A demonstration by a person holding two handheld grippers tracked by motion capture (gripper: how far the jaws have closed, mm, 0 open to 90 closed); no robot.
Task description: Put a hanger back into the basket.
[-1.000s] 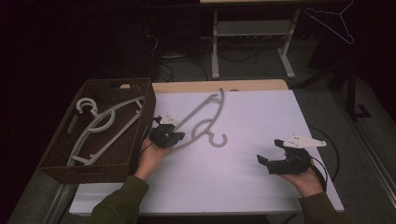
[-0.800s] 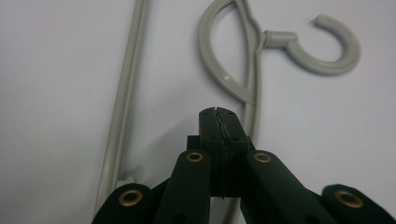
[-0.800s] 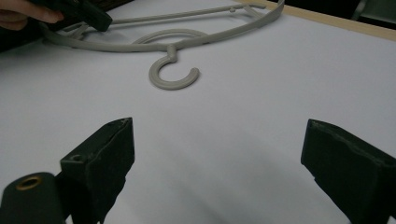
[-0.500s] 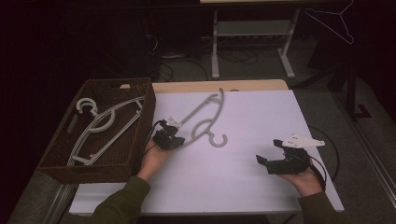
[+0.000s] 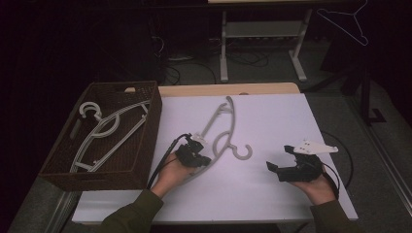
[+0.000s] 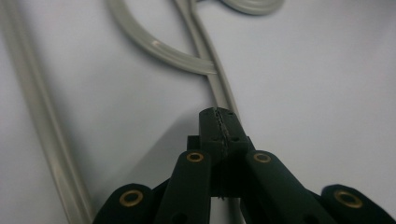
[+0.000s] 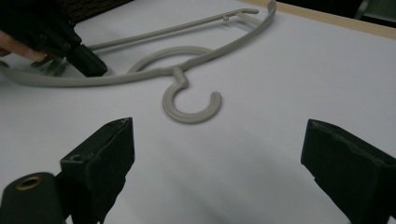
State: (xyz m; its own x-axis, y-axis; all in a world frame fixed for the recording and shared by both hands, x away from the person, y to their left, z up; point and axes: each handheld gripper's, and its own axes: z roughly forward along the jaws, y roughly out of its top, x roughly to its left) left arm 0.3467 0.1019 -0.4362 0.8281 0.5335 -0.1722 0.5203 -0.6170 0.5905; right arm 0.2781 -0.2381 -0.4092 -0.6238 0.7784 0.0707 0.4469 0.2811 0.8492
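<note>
A grey plastic hanger (image 5: 221, 128) lies on the white table (image 5: 272, 121), its hook (image 5: 241, 153) pointing toward the near edge. My left gripper (image 5: 200, 158) is shut on one arm of it; in the left gripper view the jaws (image 6: 219, 120) meet around the thin bar of the hanger (image 6: 208, 51). My right gripper (image 5: 276, 168) rests to the right of the hook with its jaws wide open and nothing between them. The right gripper view shows the hanger's hook (image 7: 191, 108) ahead and the left gripper (image 7: 86, 59) on the bar.
A dark wicker basket (image 5: 154, 114) stands at the table's left edge with more grey hangers (image 5: 104, 133) inside. A wire hanger (image 5: 347, 22) hangs at the back right. A metal stand (image 5: 262, 34) sits on the floor behind the table.
My left gripper has moved right and toward the near edge, carrying the hanger with it. The hanger now lies lower on the table. The right gripper has stayed still.
</note>
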